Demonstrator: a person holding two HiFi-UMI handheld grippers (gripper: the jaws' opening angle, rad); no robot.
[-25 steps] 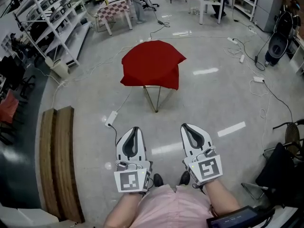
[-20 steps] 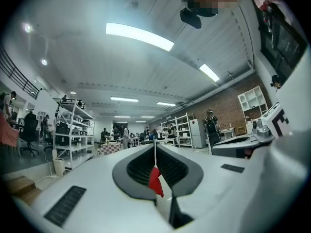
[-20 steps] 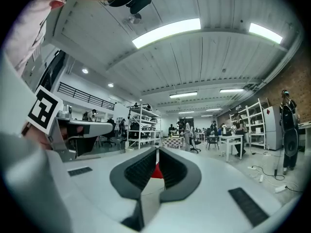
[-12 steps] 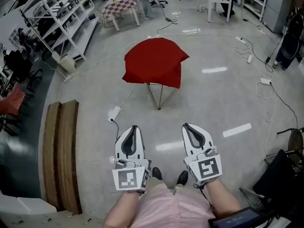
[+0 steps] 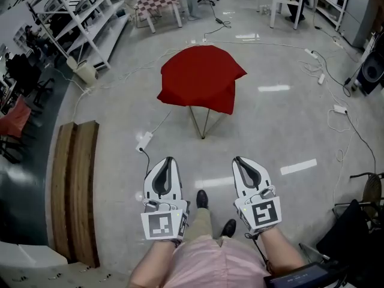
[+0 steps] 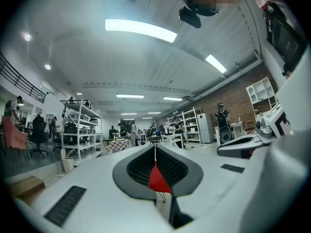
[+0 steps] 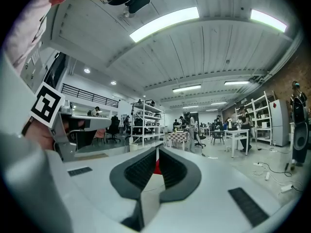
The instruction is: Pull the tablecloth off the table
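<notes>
The person has stepped nearer since the earlier frame, one shoe (image 5: 202, 198) now ahead of the other, and the red tablecloth (image 5: 201, 77) looks slightly larger. It covers the whole tabletop, draped over every edge, above thin metal legs (image 5: 204, 122) on the floor (image 5: 282, 131). The left gripper (image 5: 168, 161) and right gripper (image 5: 240, 161) are well short of it, side by side, fingers clenched on nothing.

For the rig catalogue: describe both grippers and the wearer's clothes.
The left gripper and right gripper are white teardrop shells with dark grey ribbed pads; each carries a cube with black-and-white square markers. Clothing is pink, shoes black.
</notes>
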